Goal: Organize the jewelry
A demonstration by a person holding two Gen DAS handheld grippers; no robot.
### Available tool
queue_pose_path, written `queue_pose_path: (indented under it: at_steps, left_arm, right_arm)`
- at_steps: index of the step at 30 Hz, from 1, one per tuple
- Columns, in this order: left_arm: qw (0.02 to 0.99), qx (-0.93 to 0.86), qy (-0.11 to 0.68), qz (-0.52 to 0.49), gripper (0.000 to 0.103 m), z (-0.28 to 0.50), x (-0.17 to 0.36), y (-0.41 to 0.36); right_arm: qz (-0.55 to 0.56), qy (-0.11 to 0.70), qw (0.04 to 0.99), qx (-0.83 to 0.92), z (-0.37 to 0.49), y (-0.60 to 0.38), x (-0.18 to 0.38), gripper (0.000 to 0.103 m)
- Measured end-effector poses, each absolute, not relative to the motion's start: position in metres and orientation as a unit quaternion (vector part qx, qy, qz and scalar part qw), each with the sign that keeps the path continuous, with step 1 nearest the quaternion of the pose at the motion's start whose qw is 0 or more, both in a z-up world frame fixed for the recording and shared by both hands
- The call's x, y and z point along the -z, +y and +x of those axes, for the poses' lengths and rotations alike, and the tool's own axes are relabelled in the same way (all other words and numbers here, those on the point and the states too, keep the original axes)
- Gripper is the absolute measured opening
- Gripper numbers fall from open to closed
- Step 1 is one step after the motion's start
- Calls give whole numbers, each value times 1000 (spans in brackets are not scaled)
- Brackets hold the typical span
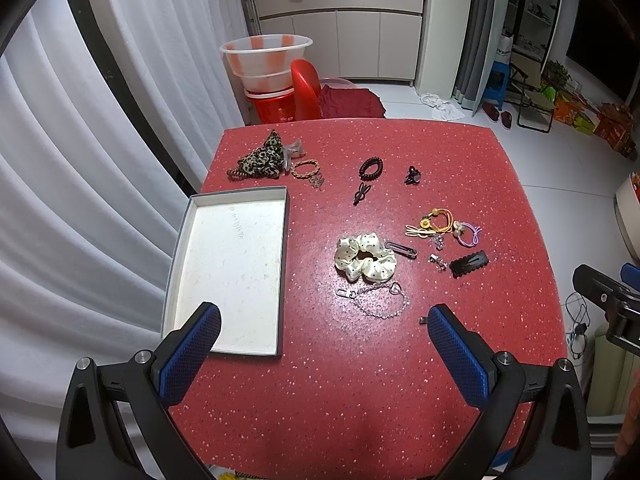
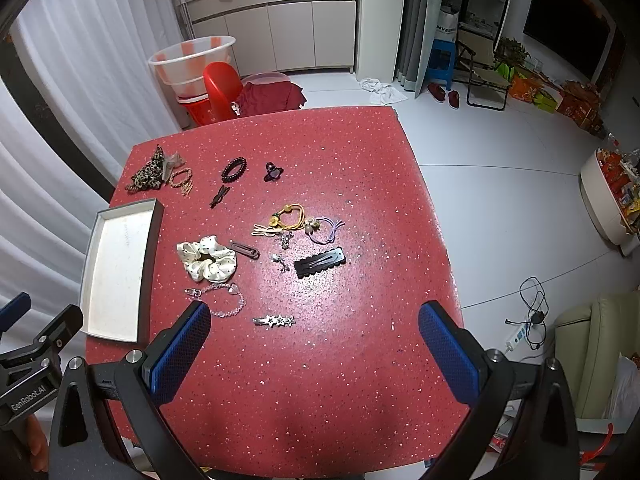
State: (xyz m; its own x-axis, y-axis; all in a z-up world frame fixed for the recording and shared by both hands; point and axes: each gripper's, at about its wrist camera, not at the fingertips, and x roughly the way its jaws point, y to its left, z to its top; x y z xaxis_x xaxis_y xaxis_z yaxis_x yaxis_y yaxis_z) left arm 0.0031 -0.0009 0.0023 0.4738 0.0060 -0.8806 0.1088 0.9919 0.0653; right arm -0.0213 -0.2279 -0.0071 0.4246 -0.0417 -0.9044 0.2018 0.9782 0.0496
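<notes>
Red speckled laminate covers the table (image 1: 360, 400), and the hair pieces and jewelry lie scattered across it. A shallow white tray (image 1: 230, 216) with grey walls sits at the left edge, holding nothing. Both pairs of tongs hang above the near side of the table: the left gripper (image 1: 324, 328) has its blue-padded fingers (image 1: 192, 352) spread wide with nothing between them, and the right gripper (image 2: 314, 324) is likewise spread wide and carrying nothing.

Near the middle lies a cream polka-dot scrunchie (image 1: 365, 257), with a grey bar clip (image 1: 401, 249) touching its right side. Just in front of it lies a clear beaded bracelet (image 1: 376, 302) with a heart charm and a small clasp. A silver star clip (image 2: 275, 321) rests near the right gripper's left finger. Further right lies a black scalloped snap clip (image 1: 469, 264), and beyond it a cluster of yellow hair ties (image 1: 438, 219) and a purple hair tie (image 1: 470, 234), with small silver earrings (image 1: 437, 261) between the clip and the ties.

Toward the far side are a dark spiral hair tie (image 1: 371, 168), a black bunny-ear clip (image 1: 361, 193) just before it, and a small dark claw clip (image 1: 413, 176). At the far left corner a leopard-print scrunchie (image 1: 260, 156) lies beside a braided tan tie (image 1: 305, 168).
</notes>
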Motion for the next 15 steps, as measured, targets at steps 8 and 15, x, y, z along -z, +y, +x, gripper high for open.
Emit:
queue_pose_path:
  at_steps: [8,15]
  left_arm:
    - [857,29,512,56,103,1,-3,1]
    - [857,29,512,56,103,0,-3,0]
  right_arm:
    - [75,530,841,71,-24,-226,7,103]
    - [75,531,841,71,-24,-226,6,103]
